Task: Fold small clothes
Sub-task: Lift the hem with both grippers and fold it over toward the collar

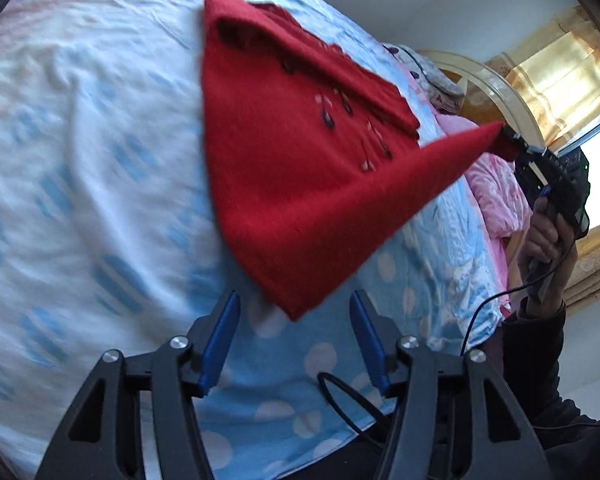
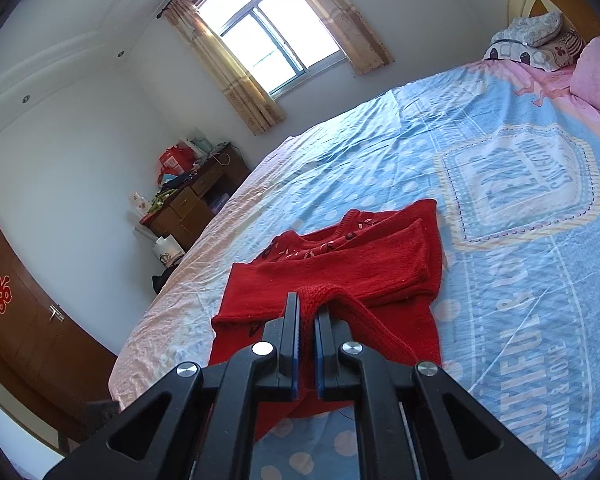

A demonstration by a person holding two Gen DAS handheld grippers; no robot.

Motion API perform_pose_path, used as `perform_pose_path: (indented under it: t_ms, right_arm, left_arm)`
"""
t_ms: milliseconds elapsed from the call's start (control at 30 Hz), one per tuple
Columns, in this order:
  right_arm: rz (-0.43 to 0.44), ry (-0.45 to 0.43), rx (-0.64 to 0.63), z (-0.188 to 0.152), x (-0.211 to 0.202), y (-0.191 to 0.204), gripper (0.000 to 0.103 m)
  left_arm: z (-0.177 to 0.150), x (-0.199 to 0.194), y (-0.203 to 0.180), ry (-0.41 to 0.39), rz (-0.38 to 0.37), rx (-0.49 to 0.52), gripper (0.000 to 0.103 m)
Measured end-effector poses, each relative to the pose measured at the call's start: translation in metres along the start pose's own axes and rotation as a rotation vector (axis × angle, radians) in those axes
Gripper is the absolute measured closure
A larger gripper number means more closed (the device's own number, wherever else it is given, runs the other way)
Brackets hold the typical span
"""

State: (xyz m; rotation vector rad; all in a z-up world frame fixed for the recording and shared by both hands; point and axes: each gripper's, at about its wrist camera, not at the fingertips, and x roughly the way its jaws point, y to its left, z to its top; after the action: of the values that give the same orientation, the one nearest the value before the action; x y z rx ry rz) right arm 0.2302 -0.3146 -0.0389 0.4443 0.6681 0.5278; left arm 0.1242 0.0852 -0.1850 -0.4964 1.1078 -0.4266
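Mid-fold on a red sweater, one corner up in the air

Going left to right: the left gripper (image 1: 294, 316) hangs over the bed (image 1: 80, 140) with jaws wide and nothing in them, its tips just short of the near corner of the sweater (image 1: 284, 184). The sweater lies mostly flat on the blue sheet, sleeves already folded in across the chest by the look of it. Over on the right, the right gripper (image 2: 308, 320) has its jaws pinched tight on the hem edge, pulling that corner up off the bed. Looks like the bottom-to-top fold is in hand. Next I'd guess the left needs to grab the other hem corner so both carry it toward the collar evenly.
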Motion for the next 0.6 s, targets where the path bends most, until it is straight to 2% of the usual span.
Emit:
perform_pose_path:
  t_ms: [133,200,233,267,333,467,600]
  right_arm:
    - [-0.01,0.003,0.001,-0.002,0.0,-0.003,0.098]
    - [-0.013,0.007,0.009,-0.004,0.0,-0.007,0.098]
    - [-0.016,0.009,0.011,-0.005,0.0,-0.009,0.098]
    - [-0.021,0.011,0.01,-0.007,-0.001,-0.01,0.098]
    - [-0.032,0.015,0.007,-0.01,-0.003,-0.013,0.098]
    - [-0.049,0.023,0.008,-0.016,-0.007,-0.019,0.098]
    - [-0.05,0.015,0.019,-0.015,-0.017,-0.025,0.098]
  left_arm:
    - [0.003,0.006,-0.01,-0.04,0.013,0.038,0.045]
    - [0.005,0.007,-0.015,-0.056,0.022,0.062,0.051]
    - [0.005,0.008,-0.018,-0.058,0.007,0.082,0.062]
    - [0.004,0.01,-0.022,-0.054,-0.002,0.103,0.08]
    - [0.001,0.012,-0.029,-0.037,-0.018,0.159,0.097]
    - [0.004,-0.001,-0.034,-0.092,0.005,0.207,0.097]
    - [0.022,-0.034,-0.029,-0.179,-0.087,0.191,0.098]
